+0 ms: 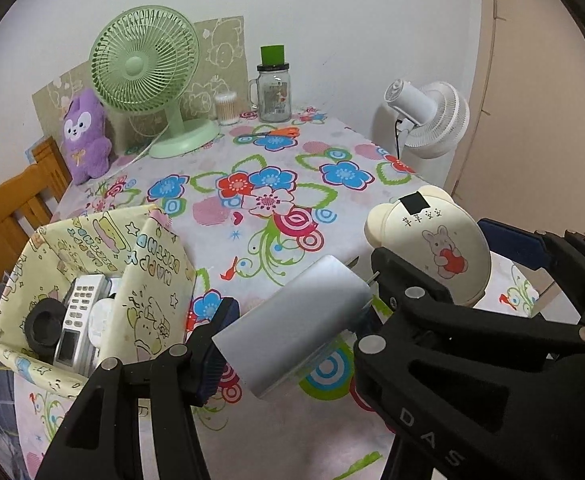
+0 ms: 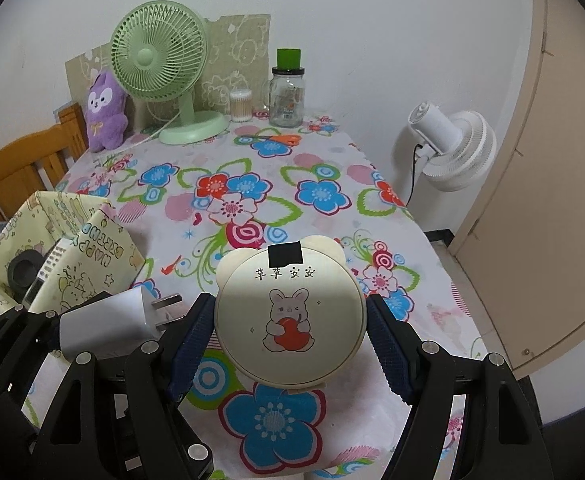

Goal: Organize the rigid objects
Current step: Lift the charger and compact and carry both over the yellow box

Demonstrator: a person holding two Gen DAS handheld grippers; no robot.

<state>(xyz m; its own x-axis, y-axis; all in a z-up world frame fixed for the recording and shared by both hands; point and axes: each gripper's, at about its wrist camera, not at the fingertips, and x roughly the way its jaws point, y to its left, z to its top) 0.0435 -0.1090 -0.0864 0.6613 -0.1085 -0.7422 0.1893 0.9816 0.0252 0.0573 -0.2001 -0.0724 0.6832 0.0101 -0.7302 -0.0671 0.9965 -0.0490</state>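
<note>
My left gripper [image 1: 294,322] is shut on a white plug adapter [image 1: 292,320], lifted above the floral tablecloth; its metal prongs point to the right. The same white plug adapter [image 2: 108,322] shows at the lower left of the right wrist view. My right gripper [image 2: 290,320] is shut on a round cream case with bear ears and a rabbit print [image 2: 290,316], held off the table. That cream case [image 1: 432,244] appears right of the adapter in the left wrist view. A yellow patterned box [image 1: 92,280] at the left holds a remote control [image 1: 78,316] and a black ring-shaped piece [image 1: 44,322].
At the back of the table [image 2: 332,208] stand a green desk fan [image 1: 148,80], a purple plush toy [image 1: 84,136], a cotton-swab tub [image 1: 227,109] and a glass jar with a green cap [image 1: 274,88]. Orange scissors [image 1: 280,133] lie near the jar. A white floor fan [image 2: 452,148] and a wooden chair [image 1: 16,208] flank the table.
</note>
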